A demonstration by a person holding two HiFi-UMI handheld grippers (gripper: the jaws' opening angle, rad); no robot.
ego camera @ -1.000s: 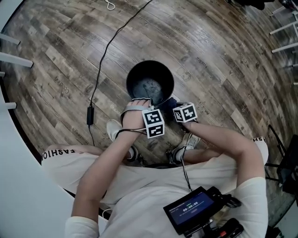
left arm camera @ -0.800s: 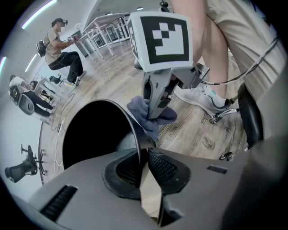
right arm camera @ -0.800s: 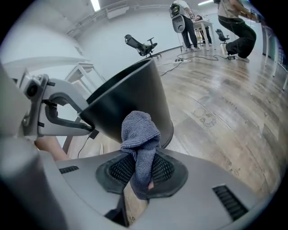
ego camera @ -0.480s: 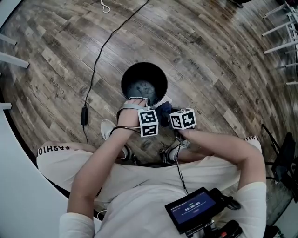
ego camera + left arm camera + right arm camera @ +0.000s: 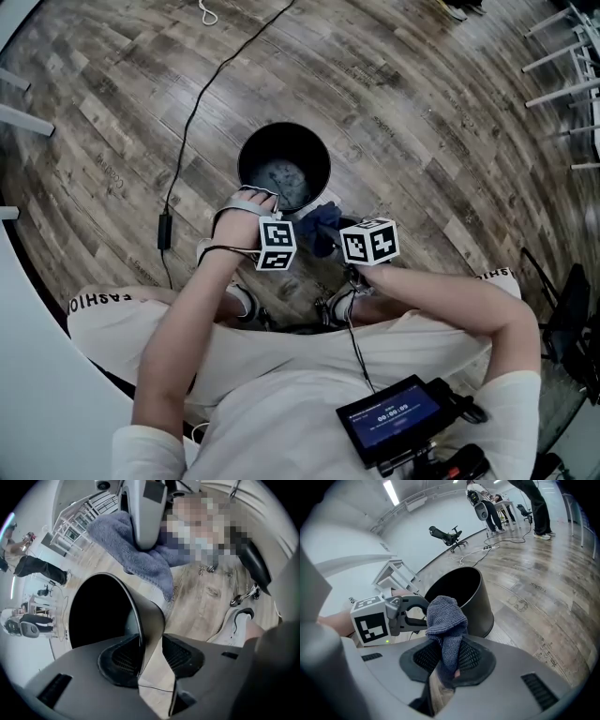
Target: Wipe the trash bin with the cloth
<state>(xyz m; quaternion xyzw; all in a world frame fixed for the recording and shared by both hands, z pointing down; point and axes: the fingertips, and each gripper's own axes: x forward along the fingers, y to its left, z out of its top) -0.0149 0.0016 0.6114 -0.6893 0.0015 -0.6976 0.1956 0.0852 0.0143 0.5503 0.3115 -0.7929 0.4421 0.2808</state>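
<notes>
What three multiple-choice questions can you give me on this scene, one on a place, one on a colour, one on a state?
1. Where does the trash bin stand? A: a table. B: the wooden floor. C: a chair.
2. What colour is the cloth? A: blue-grey. B: red. C: white.
3. How do the jaws of the right gripper stand? A: open, empty. B: shut on a cable. C: shut on the cloth.
Answers: B, planks show all around it; A, seen in both gripper views; C, the cloth is pinched between them.
</notes>
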